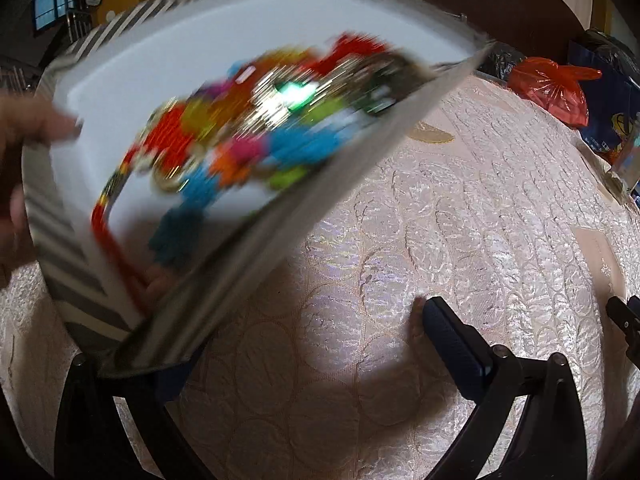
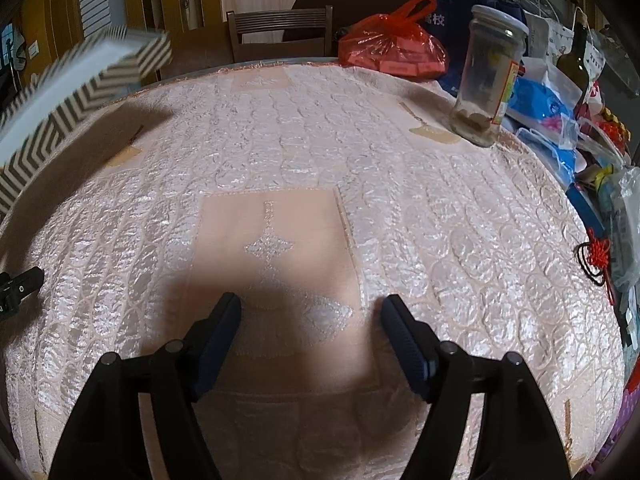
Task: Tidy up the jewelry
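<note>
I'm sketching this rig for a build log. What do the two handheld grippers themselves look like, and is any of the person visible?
Both grippers, the left gripper and the right gripper, have matte black angular finger arms with round pivot bolts. Their fingers carry dark navy ribbed pads. No cables or sleeves show. A bare hand appears at the left view's edge, blurred.
</note>
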{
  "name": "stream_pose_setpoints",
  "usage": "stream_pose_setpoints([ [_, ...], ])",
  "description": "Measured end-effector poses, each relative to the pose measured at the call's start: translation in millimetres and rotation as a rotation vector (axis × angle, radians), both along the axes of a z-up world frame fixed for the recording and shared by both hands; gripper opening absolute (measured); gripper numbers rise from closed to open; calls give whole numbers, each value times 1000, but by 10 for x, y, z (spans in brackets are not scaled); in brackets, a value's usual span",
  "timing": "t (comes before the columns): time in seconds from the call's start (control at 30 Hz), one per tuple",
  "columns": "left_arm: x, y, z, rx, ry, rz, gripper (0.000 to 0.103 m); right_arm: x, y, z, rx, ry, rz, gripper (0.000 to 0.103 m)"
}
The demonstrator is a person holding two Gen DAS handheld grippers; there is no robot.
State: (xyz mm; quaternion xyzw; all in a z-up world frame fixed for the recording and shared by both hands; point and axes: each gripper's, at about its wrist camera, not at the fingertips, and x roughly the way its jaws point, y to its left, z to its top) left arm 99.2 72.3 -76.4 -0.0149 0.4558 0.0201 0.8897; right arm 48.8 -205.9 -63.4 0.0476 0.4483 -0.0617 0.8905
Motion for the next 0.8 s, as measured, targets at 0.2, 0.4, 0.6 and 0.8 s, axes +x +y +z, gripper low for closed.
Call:
stream_pose_setpoints([
  [0.2,3,13,-23,0,1,16,103,19,7,3,-1,1,-5,78],
  [0.4,-3,-8,-46,0,1,17,103,40,2,5,-5,3,-8,80],
  [0.6,-5,-9,-53,1,1,17,103,63,5,2,-5,7,-15,82],
  [0.8,18,-69,-37,1,1,12,103,71,1,6,-6,8,-16,83],
])
